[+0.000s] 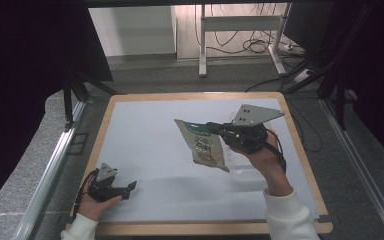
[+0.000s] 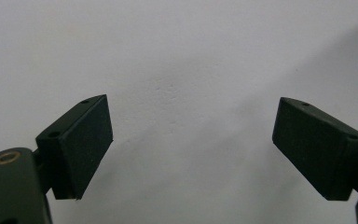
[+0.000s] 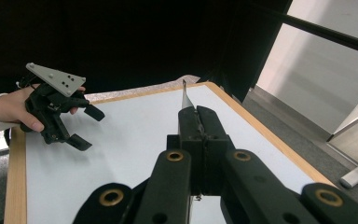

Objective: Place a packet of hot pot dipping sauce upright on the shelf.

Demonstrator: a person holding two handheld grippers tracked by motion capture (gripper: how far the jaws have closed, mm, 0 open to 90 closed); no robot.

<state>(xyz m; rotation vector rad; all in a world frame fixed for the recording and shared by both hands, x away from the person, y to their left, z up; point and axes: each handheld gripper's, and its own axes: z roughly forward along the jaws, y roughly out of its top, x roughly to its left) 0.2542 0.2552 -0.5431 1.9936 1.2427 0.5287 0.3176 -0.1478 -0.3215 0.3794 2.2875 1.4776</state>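
Note:
A flat green and beige snack packet (image 1: 204, 145) hangs tilted above the right half of the white mat (image 1: 150, 145). My right gripper (image 1: 212, 127) is shut on the packet's upper right edge. In the right gripper view the packet (image 3: 185, 95) shows edge-on as a thin strip pinched between the closed jaws of my right gripper (image 3: 197, 114). My left gripper (image 1: 129, 190) rests low at the table's front left corner, open and holding nothing. In its own view my left gripper (image 2: 193, 112) has wide-apart jaws over bare mat. The right gripper view also catches the left gripper (image 3: 89, 128), far off.
A wooden rim (image 1: 105, 120) borders the mat. Metal rails (image 1: 50, 170) run along both sides of the table. Beyond the far edge stand a white desk frame (image 1: 202, 45) and loose cables (image 1: 255, 46) on the floor. Dark curtains flank the space.

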